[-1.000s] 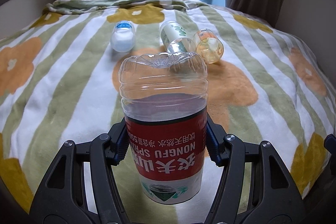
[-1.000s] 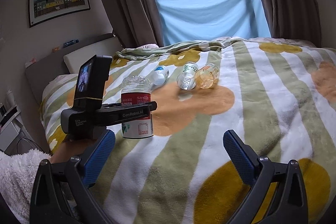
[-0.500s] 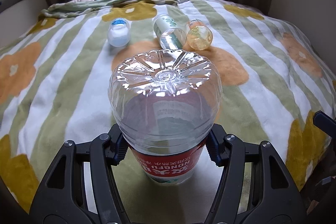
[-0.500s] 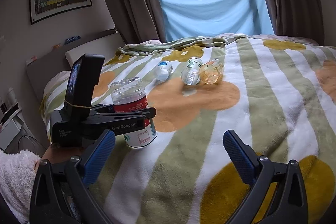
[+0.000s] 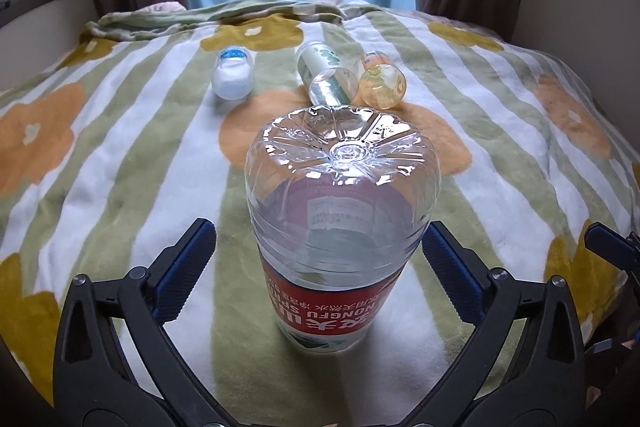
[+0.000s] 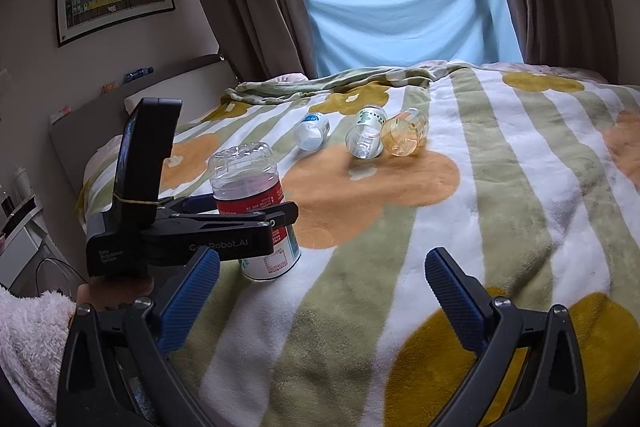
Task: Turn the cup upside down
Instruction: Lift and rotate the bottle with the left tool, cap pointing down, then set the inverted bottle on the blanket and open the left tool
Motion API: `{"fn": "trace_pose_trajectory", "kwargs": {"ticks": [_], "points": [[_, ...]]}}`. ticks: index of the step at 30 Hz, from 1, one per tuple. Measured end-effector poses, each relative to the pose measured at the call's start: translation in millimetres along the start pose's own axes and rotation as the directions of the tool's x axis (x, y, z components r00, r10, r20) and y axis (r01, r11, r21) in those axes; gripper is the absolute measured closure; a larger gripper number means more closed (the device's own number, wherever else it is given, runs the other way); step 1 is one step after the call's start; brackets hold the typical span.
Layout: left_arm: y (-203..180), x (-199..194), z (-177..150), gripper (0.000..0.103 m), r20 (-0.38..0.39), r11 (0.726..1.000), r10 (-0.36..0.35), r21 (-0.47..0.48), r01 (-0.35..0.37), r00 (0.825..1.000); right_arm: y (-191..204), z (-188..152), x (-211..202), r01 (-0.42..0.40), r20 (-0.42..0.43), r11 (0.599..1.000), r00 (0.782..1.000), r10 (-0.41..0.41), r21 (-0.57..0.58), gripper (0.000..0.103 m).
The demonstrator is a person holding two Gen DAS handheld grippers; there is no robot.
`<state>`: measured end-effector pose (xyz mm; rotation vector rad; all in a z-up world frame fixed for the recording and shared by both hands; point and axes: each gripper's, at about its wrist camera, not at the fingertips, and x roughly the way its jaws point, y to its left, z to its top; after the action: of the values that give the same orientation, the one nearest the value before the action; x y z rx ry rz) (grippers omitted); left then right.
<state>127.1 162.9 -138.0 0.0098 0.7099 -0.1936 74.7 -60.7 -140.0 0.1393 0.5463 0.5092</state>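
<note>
The cup (image 5: 340, 227), a cut-off clear bottle with a red label, stands upside down on the striped blanket (image 5: 120, 155), between the spread fingers of the left gripper (image 5: 320, 259), which has released it. Farther off lie three more cups on their sides: a white one (image 5: 233, 75) at left, a green-labelled one (image 5: 326, 77) and an amber one (image 5: 382, 83) touching. The right gripper (image 6: 322, 291) hangs open, near right, grasping nothing.

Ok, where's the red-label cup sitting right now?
The red-label cup stands upside down on the striped blanket, between the open fingers of the left tool. In the right wrist view it is at left, nearer than the three cups lying on their sides.
</note>
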Motion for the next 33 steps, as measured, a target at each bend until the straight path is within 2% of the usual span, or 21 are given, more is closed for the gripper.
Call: {"fn": "trace_pose_trajectory", "kwargs": {"ticks": [10,18,22,27,31,33], "points": [[2.8,-4.4,-0.8,0.001,-0.006,1.000,-0.027,-0.008,0.027,1.000,2.4,-0.2,2.8,0.008,-0.012,1.000,1.000,-0.008,0.011,0.000],[17.8,-41.7,8.8,0.001,0.025,0.998,-0.061,-0.033,0.061,0.998,18.3,10.0,-5.7,0.018,0.002,1.000,1.000,-0.018,-0.005,0.000],[39.9,-70.8,15.6,0.001,0.058,0.996,-0.066,-0.064,0.070,0.996,38.4,23.2,-14.7,0.035,0.018,0.999,0.999,-0.034,-0.035,0.000],[76.0,-115.9,24.1,0.001,0.144,0.995,-0.021,-0.097,0.035,0.989,71.1,46.2,-30.0,0.094,0.068,0.993,0.994,-0.089,-0.066,0.000],[96.9,-154.0,30.2,0.000,0.223,0.996,0.016,-0.087,0.003,0.975,89.3,64.0,-42.9,0.166,0.152,0.985,0.976,-0.156,-0.054,0.000],[102.4,-169.1,30.6,0.000,0.256,0.997,0.031,-0.071,-0.013,0.966,97.3,72.2,-47.2,0.225,0.185,0.973,0.959,-0.212,-0.048,0.000]]}}
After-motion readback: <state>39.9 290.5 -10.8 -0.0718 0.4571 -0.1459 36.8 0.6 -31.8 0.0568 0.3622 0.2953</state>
